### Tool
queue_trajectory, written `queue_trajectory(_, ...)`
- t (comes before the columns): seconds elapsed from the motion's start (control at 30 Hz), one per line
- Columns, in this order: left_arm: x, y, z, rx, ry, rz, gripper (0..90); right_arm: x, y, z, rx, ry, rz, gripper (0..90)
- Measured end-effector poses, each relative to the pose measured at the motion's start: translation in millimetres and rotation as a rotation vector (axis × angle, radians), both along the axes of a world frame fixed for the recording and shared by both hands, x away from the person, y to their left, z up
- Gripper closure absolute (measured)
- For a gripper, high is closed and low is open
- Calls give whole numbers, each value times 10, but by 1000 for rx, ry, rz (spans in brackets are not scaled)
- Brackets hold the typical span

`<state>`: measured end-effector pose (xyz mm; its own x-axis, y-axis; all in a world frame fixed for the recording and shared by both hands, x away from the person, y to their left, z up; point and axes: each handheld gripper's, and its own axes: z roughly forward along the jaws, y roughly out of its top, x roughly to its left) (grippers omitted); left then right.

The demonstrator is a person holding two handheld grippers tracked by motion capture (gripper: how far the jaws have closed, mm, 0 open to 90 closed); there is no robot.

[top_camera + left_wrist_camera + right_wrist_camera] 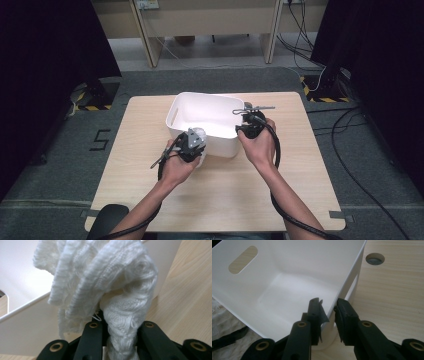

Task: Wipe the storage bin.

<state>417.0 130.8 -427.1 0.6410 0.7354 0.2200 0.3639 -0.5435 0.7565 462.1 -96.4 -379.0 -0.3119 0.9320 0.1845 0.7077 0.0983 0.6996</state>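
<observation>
A white plastic bin (200, 96) stands at the middle back of the wooden table (225, 200). My left gripper (196, 137) is at the bin's near wall, shut on a white knitted cloth (200, 159) that hangs down outside that wall. In the left gripper view the bunched cloth (112, 277) rises from between the jaws of the left gripper (120, 325), with the bin wall (22, 322) behind it. My right gripper (247, 129) is at the bin's near right corner. Its jaws straddle the bin wall (287, 265), one inside and one outside, and the right gripper (328, 307) is closed on it.
A round hole (375, 258) sits in the tabletop beyond the bin. The bin has an oval handle slot (243, 260). Wooden furniture legs (150, 45) and cables (310, 30) lie on the floor behind the table. A "5" (100, 140) marks the carpet at left.
</observation>
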Motion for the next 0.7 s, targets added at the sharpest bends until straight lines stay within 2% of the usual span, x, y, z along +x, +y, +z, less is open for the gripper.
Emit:
queue_trajectory(0.27, -15, -99, 37, 1, -4, -22, 789, 0, 1, -1, 1, -1, 0, 744)
queue_trajectory(0.47, -5, -96, 41, 10, -15, -30, 789, 1, -1, -1, 1, -2, 1, 744)
queue_trajectory(0.7, -18, -108, 25, 10, -7, -26, 789, -1, 1, -1, 3, -1, -1, 744)
